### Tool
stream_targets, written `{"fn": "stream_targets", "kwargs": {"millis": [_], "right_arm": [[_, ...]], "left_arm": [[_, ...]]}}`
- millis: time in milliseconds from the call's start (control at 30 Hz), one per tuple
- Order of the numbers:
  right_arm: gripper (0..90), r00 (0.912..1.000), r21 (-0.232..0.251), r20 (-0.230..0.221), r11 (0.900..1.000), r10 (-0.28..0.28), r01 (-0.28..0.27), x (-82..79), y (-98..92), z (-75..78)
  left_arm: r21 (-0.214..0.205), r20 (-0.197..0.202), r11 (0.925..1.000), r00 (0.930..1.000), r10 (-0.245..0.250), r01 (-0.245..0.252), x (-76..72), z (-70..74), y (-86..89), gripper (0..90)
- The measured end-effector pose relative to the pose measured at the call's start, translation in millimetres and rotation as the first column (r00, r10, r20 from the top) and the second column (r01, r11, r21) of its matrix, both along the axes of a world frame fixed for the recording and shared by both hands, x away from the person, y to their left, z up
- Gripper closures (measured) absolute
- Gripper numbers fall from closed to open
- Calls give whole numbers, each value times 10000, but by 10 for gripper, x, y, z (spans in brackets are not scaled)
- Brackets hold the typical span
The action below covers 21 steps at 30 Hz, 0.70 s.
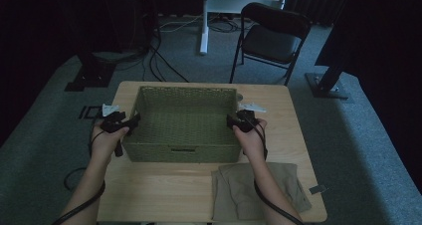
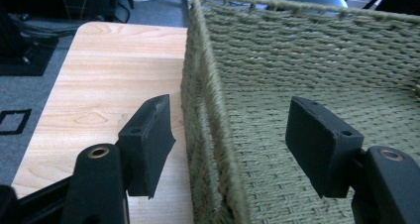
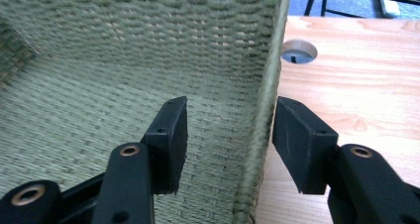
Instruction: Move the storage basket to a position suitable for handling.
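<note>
sitting mid-counter with its long axis running left to right, woven basket nothing visible inside, leaving bare wood strips at both short sides and a wider band in front. straddling the basket's left wall, left gripper spread wide, one jaw outside over the counter and one inside; straddling the right wall, right gripper likewise spread, not yet pinching. lying at the near right corner, folded beige cloth reaching the counter's front edge.
</note>
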State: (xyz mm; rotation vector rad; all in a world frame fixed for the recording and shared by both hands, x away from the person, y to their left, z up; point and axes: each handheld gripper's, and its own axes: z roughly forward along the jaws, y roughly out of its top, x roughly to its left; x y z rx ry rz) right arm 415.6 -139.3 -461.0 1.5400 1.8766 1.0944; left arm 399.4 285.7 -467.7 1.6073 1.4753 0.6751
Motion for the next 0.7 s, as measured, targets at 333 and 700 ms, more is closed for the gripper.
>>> {"fn": "stream_targets", "kwargs": {"millis": [333, 700], "right_arm": [[599, 9984, -459, -534, 9988, -181, 156, 37, 44, -153], [771, 9964, -737, -488, 9951, -694, 657, 26, 32, -171]], "left_arm": [[677, -118, 9974, 9996, 264, -256, 128, -167, -31, 501], [1017, 413, 9922, 9969, 675, -714, 152, -186, -90, 681]]}}
